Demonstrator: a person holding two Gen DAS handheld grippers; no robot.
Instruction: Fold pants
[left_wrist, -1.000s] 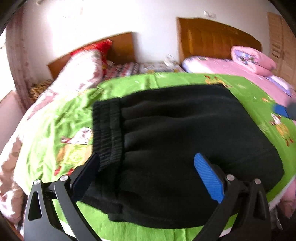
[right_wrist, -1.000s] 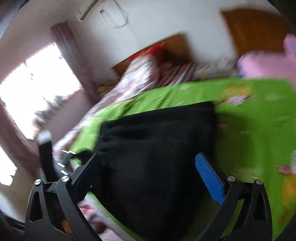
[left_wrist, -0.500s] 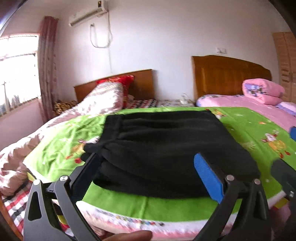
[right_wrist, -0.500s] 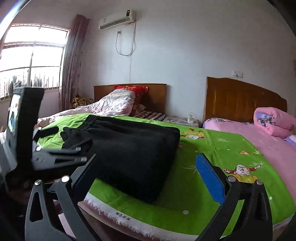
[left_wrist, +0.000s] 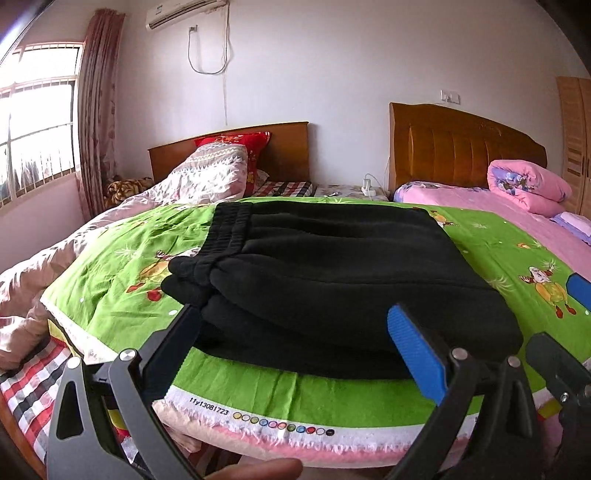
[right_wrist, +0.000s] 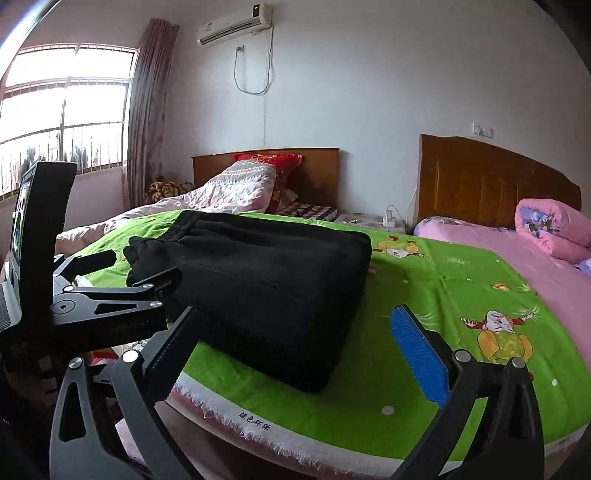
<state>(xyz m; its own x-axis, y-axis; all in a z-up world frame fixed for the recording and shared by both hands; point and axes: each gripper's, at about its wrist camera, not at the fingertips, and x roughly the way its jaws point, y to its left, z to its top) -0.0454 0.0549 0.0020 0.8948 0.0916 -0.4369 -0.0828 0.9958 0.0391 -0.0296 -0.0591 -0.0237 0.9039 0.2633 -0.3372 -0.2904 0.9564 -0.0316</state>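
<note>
Black pants (left_wrist: 332, 273) lie folded in a compact stack on the green bedspread (left_wrist: 491, 240), 12 o'clock of the left gripper (left_wrist: 295, 343). Left gripper and right gripper (right_wrist: 295, 347): fingers spread wide, empty, clear of cloth. Folding looks essentially done; perhaps tidying left.

From my seat at the controls, the pants (left_wrist: 332, 266) lay folded in a stack on the blanket (left_wrist: 122, 273), near its front edge and toward its left side. Both grippers sat before the bed, off the fabric: the left gripper (left_wrist: 291, 347) was just in front of the stack, the right gripper (right_wrist: 295, 350) further right, with the stack ahead and to its left. Behind the blanket a quilt (left_wrist: 199, 181) was heaped against a pillow (left_wrist: 236, 142) and headboard (left_wrist: 288, 147). A second bed (right_wrist: 498, 236) stood to the right, a rolled quilt (right_wrist: 550, 229) on it. A window (right_wrist: 62, 110) was on the left wall.
</note>
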